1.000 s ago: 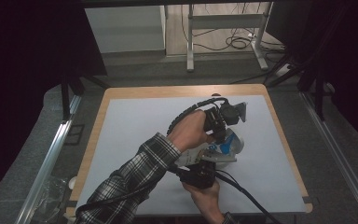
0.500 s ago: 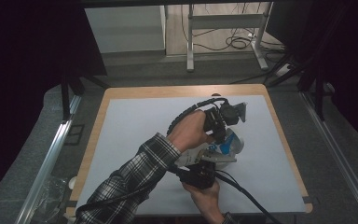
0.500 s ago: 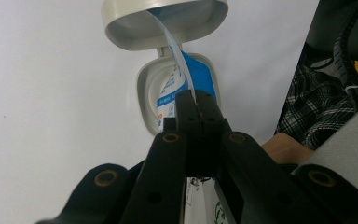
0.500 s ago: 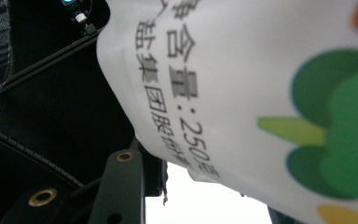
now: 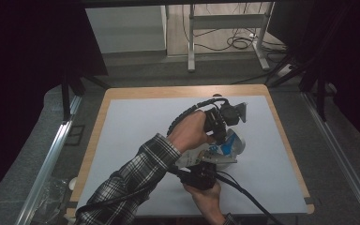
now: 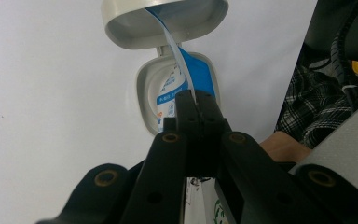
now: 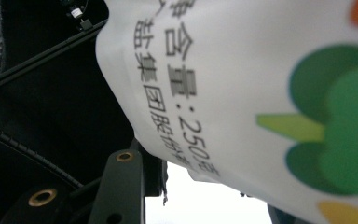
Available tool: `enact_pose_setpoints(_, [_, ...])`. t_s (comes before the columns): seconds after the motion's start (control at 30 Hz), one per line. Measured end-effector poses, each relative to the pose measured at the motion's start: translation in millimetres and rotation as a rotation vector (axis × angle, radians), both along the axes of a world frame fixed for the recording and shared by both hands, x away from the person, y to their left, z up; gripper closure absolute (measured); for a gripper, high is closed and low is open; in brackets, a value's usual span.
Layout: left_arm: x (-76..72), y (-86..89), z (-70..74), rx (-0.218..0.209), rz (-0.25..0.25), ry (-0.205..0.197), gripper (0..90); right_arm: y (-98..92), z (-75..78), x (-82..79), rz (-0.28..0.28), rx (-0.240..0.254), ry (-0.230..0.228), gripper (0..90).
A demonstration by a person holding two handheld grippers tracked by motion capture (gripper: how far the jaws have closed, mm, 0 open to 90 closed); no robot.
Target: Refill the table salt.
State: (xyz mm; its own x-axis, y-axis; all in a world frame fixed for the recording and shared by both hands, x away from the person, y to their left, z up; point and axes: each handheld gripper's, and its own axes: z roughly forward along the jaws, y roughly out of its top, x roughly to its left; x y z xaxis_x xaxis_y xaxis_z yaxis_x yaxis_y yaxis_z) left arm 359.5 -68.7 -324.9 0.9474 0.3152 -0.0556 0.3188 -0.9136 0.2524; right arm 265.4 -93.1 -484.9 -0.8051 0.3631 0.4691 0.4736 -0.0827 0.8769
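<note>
On white table (image 5: pixel 136 140), left hand-held gripper (image 6: pixel 196 100) pinches the blue seal strip (image 6: pixel 179 56); right hand-held gripper (image 5: pixel 205 174) clamps the container (image 7: pixel 270 102).

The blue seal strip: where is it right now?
In the left gripper view the blue seal strip runs at centre from the flip lid above, over the container's opening, into the shut left gripper.

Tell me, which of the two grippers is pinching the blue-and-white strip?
The left gripper: its jaws are shut on the strip by the open lid. The right gripper holds the white container.
</note>
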Motion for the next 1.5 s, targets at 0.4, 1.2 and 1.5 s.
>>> enact_pose_setpoints(0.4, [0.1,3.1,-0.3,-0.012,0.002,0.010,90.0,0.5,-4.3,0.2,-0.013,-0.039,-0.017,59.9])
enact_pose_setpoints(1.2, [-0.2,24.6,3.3,-0.094,0.033,0.025,90.0,3.2,-15.0,0.9,-0.034,-0.105,-0.043,59.5])
enact_pose_setpoints(1.5, [-0.9,29.2,6.8,-0.100,0.034,0.021,90.0,3.2,-16.0,0.9,-0.039,-0.120,-0.048,59.0])
